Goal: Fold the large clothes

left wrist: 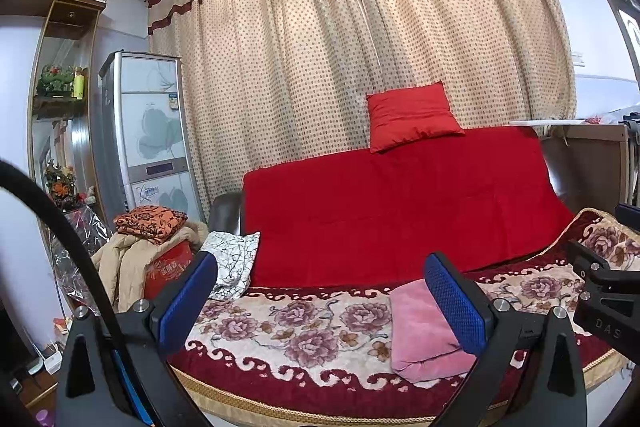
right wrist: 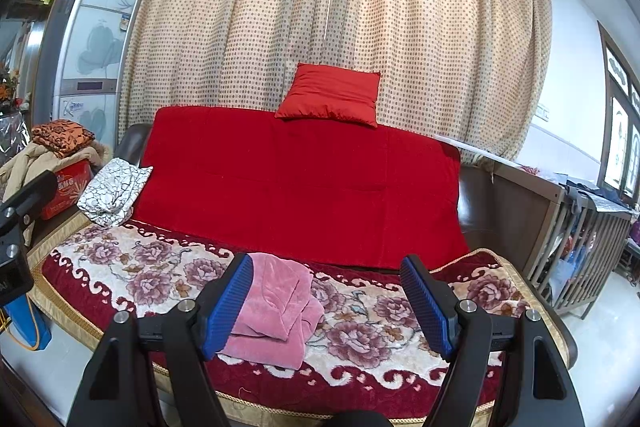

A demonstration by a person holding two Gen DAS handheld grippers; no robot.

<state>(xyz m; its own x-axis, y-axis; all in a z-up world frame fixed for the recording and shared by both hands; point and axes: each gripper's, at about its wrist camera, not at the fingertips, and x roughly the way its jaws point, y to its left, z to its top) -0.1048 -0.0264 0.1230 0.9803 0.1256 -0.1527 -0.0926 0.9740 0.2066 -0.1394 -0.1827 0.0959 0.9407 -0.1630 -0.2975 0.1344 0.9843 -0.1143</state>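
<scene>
A pink velvet garment (left wrist: pixel 424 335) lies folded in a compact bundle on the flowered sofa blanket (left wrist: pixel 288 327), near its front edge. It also shows in the right wrist view (right wrist: pixel 276 307). My left gripper (left wrist: pixel 320 299) is open and empty, held above the front of the sofa, left of the garment. My right gripper (right wrist: pixel 328 303) is open and empty, above the front edge, with the garment beside its left finger (right wrist: pixel 228 307). Neither touches the cloth.
A red throw (right wrist: pixel 304 183) covers the sofa back with a red cushion (right wrist: pixel 330 95) on top. A black-and-white cloth (right wrist: pixel 114 191) lies at the sofa's left end. A pile of clothes (left wrist: pixel 148 239), a fridge (left wrist: pixel 148 131) and shelves stand left; a wooden crib (right wrist: pixel 576 235) stands right.
</scene>
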